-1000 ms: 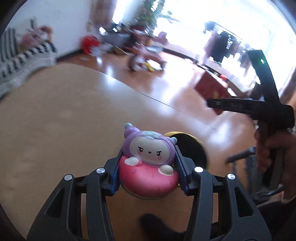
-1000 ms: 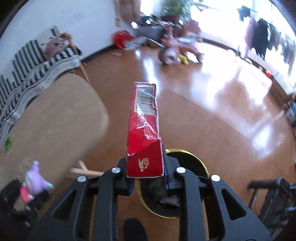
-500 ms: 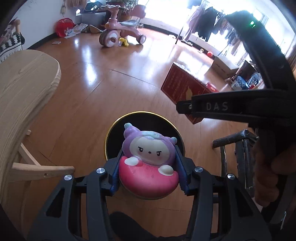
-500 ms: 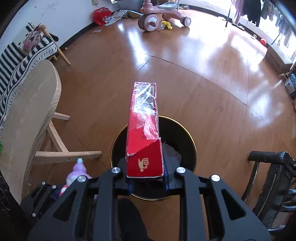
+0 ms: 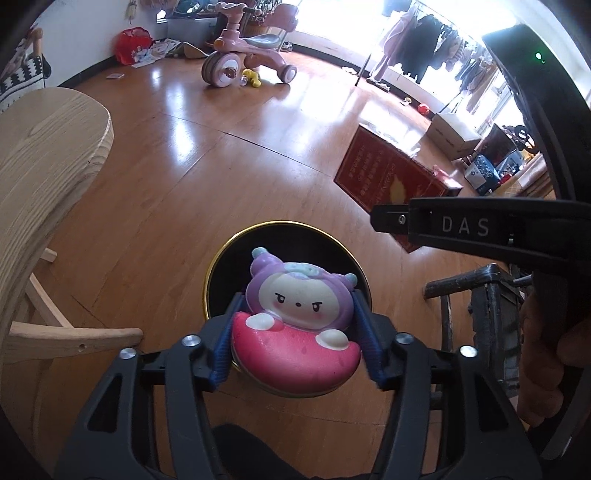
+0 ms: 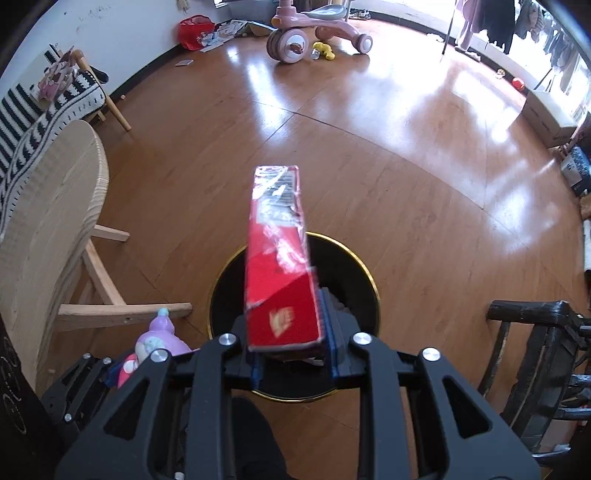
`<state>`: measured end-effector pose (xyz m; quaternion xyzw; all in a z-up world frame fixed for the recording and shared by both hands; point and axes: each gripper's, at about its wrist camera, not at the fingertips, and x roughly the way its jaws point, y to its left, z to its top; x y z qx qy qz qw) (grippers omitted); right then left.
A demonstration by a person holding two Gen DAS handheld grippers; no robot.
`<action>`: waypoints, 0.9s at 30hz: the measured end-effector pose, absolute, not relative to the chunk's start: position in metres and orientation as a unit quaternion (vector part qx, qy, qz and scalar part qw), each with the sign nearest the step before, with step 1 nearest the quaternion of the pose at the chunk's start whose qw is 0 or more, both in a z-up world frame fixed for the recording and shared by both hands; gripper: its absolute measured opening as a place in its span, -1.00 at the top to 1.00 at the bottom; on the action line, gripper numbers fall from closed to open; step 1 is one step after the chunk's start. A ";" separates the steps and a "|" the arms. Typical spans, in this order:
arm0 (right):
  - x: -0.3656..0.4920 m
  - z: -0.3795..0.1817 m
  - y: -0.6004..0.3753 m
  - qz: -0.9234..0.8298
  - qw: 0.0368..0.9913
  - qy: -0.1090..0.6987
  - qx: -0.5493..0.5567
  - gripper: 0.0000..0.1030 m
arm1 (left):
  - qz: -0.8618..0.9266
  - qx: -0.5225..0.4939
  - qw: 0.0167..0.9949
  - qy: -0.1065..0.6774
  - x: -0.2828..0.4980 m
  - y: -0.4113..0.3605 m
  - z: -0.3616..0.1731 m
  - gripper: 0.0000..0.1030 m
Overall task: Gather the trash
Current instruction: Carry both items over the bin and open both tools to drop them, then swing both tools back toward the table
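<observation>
My left gripper (image 5: pixel 295 339) is shut on a purple and pink squishy toy (image 5: pixel 297 328), held above a black bin with a gold rim (image 5: pixel 236 240) on the floor. My right gripper (image 6: pixel 291 347) holds a long red box (image 6: pixel 280 258) that tilts to the left over the same bin (image 6: pixel 364 269); its jaws look slightly parted around the box. The toy also shows in the right wrist view (image 6: pixel 155 343), low on the left. The right gripper's body (image 5: pixel 480 225) crosses the left wrist view at right.
A light wooden chair (image 5: pixel 40 177) stands left of the bin. A dark chair (image 6: pixel 546 354) stands to its right. A red carton (image 5: pixel 388 177) lies on the floor beyond. A pink tricycle (image 6: pixel 314 33) is far back. The floor is polished wood.
Both grippers swung off the wooden surface to above the bin and came closer to it. The red box has tilted left and the right jaws have loosened around it.
</observation>
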<state>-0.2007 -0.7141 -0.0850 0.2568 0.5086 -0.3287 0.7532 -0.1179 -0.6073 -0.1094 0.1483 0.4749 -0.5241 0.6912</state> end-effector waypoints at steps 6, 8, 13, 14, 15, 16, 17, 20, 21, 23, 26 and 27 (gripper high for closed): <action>-0.200 -0.078 -0.712 -0.340 0.758 0.497 0.251 -0.13 | -0.525 0.137 0.695 0.472 -0.116 -0.605 -0.109 -0.56; -0.197 -0.076 -0.709 -0.338 0.760 0.496 0.249 -0.13 | -0.525 0.139 0.695 0.471 -0.115 -0.603 -0.107 -0.56; -0.182 -0.062 -0.694 -0.331 0.777 0.480 0.236 -0.28 | -0.520 0.150 0.710 0.451 -0.103 -0.579 -0.092 -0.61; -0.177 -0.057 -0.688 -0.328 0.785 0.473 0.230 -0.30 | -0.517 0.153 0.716 0.443 -0.097 -0.567 -0.086 -0.62; -0.171 -0.050 -0.682 -0.323 0.794 0.463 0.226 -0.35 | -0.515 0.155 0.721 0.436 -0.091 -0.556 -0.079 -0.66; -0.165 -0.045 -0.675 -0.316 0.802 0.456 0.223 -0.38 | -0.512 0.158 0.728 0.428 -0.085 -0.543 -0.073 -0.70; -0.159 -0.040 -0.668 -0.308 0.809 0.450 0.220 -0.38 | -0.502 0.163 0.741 0.414 -0.074 -0.520 -0.063 -0.71; -0.132 -0.024 -0.638 -0.281 0.830 0.438 0.201 -0.44 | -0.473 0.178 0.770 0.389 -0.046 -0.464 -0.044 -0.75; -0.120 -0.019 -0.624 -0.267 0.839 0.434 0.192 -0.49 | -0.463 0.181 0.779 0.382 -0.037 -0.444 -0.038 -0.77; -0.099 -0.012 -0.599 -0.244 0.851 0.431 0.177 -0.55 | -0.431 0.184 0.801 0.372 -0.013 -0.392 -0.028 -0.79; -0.057 -0.006 -0.543 -0.192 0.868 0.433 0.147 -0.60 | -0.365 0.181 0.836 0.367 0.020 -0.304 -0.020 -0.84; -0.041 -0.005 -0.521 -0.171 0.874 0.434 0.137 -0.64 | -0.344 0.177 0.846 0.367 0.028 -0.277 -0.021 -0.87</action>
